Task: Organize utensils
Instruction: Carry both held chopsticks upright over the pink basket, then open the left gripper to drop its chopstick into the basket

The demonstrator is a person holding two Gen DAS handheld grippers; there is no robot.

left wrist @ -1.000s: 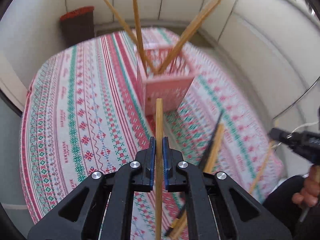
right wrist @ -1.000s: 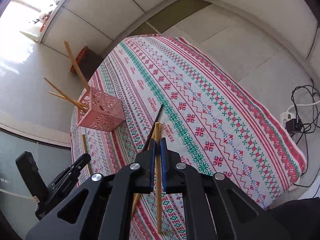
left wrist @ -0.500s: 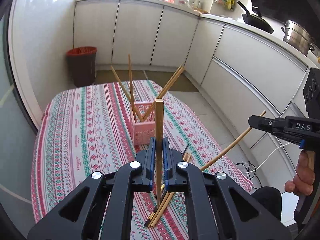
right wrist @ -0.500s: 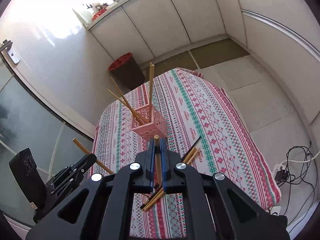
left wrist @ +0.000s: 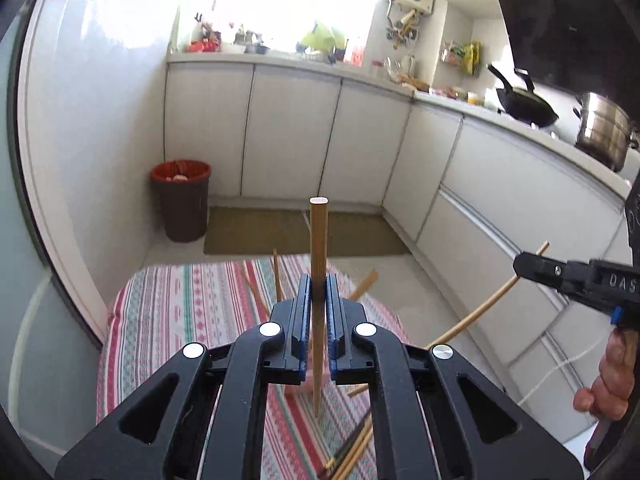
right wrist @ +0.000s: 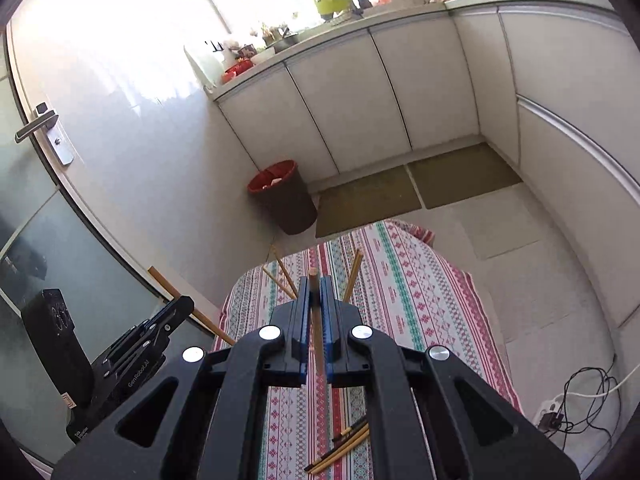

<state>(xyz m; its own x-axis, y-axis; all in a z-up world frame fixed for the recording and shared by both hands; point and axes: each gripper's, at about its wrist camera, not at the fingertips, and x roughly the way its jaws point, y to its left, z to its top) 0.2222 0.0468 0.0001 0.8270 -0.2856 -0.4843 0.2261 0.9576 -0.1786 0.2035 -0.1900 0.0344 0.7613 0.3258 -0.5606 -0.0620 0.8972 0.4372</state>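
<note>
A bamboo chopstick (left wrist: 319,264) is being held upright in the left gripper (left wrist: 319,300), whose jaws are being kept nearly closed on its shaft, about midway along its length; a second chopstick (right wrist: 315,312) is being pinched the same way in the right gripper (right wrist: 315,304); both sticks are being judged light, stiff and smooth, liable to pivot or slide in the pads unless clamped near the middle; below them, mostly hidden behind the fingers, the pink holder (left wrist: 309,380) is being glimpsed on the patterned tablecloth (right wrist: 420,292), with several chopsticks (right wrist: 354,276) already leaning out of it at angles and likely to be getting in the way of any insertion; a few loose chopsticks (right wrist: 340,444) are lying on the cloth nearer the person; beyond the table, a red-rimmed waste bin (left wrist: 182,200) is standing well apart by the cabinets.
</note>
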